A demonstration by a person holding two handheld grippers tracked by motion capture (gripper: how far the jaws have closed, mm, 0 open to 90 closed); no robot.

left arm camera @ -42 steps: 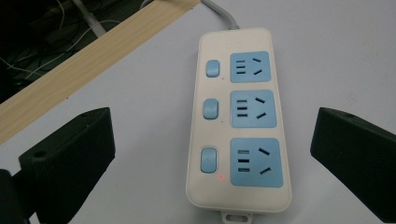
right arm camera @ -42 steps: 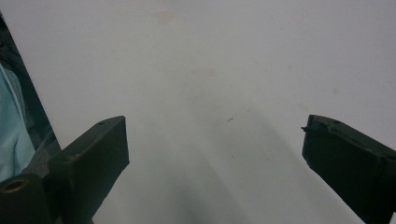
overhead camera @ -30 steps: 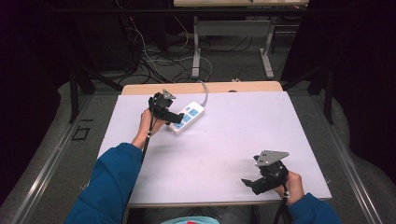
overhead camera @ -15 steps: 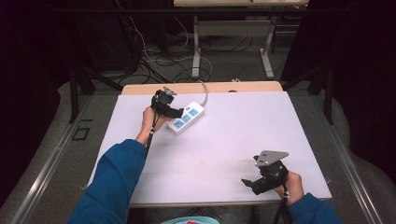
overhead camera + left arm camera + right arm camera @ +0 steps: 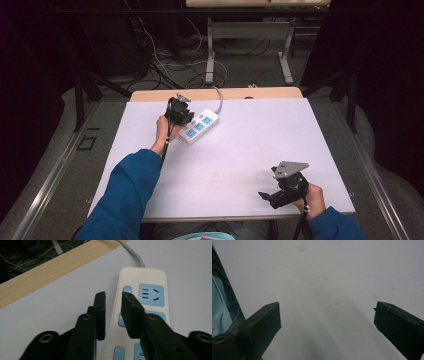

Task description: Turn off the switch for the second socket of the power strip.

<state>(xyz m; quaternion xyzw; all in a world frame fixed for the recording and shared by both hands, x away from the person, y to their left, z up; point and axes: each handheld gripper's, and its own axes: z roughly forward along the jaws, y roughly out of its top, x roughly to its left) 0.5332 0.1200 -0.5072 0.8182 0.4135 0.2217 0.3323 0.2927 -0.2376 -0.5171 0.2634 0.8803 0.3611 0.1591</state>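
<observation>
A white power strip [image 5: 201,126] with blue sockets lies at the far left of the white table [image 5: 250,150]. Its grey cord [image 5: 219,95] runs off the back edge. My left gripper [image 5: 188,119] hovers at the strip's left edge. In the left gripper view its jaws stand almost together, a thin gap between them and nothing held. The left gripper [image 5: 113,296] has its right jaw tip over the strip's [image 5: 150,280] small blue switch [image 5: 127,288]. My right gripper [image 5: 266,196] rests near the front right with jaws wide open over bare table [image 5: 327,315].
A wooden strip [image 5: 150,95] borders the table's back edge, also seen as the wooden strip [image 5: 50,270] beyond the left jaws. Cables and table legs [image 5: 210,55] stand on the floor behind. Blue sleeves come in from the bottom.
My left gripper has edged a little farther along the power strip's left side. The right gripper has stayed in place.
</observation>
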